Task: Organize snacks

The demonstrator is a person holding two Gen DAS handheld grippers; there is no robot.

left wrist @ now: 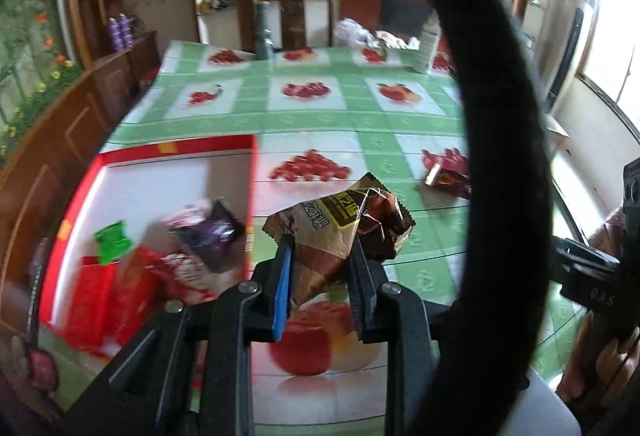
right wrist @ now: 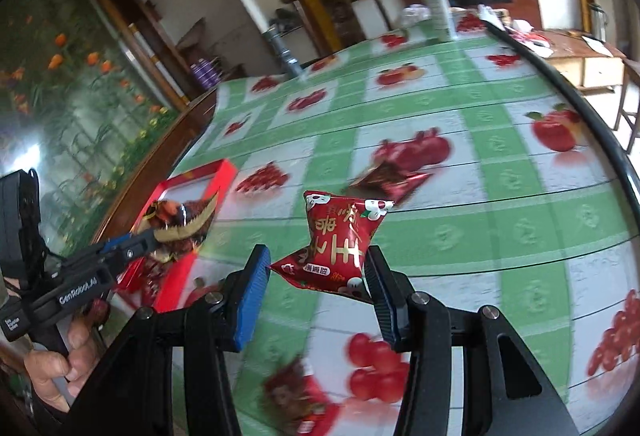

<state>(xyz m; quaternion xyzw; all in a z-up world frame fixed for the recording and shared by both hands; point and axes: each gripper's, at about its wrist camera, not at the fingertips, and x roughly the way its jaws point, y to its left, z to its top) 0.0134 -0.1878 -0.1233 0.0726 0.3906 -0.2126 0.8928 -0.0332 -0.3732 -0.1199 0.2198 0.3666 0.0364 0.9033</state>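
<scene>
Two grippers carry snacks above a green fruit-print tablecloth point(left wrist: 360, 124): left gripper point(left wrist: 322, 260) clamped on a brown packet point(left wrist: 340, 232) beside the red box point(left wrist: 176, 152); right gripper point(right wrist: 318, 268) clamped on a red packet point(right wrist: 340, 236), another brown wrapper point(right wrist: 384, 180) lying beyond

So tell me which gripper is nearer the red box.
Left. The left gripper, shut on a brown snack packet, hangs right beside the red box. The right gripper, holding a red snack packet, is farther out over the tablecloth.
</scene>
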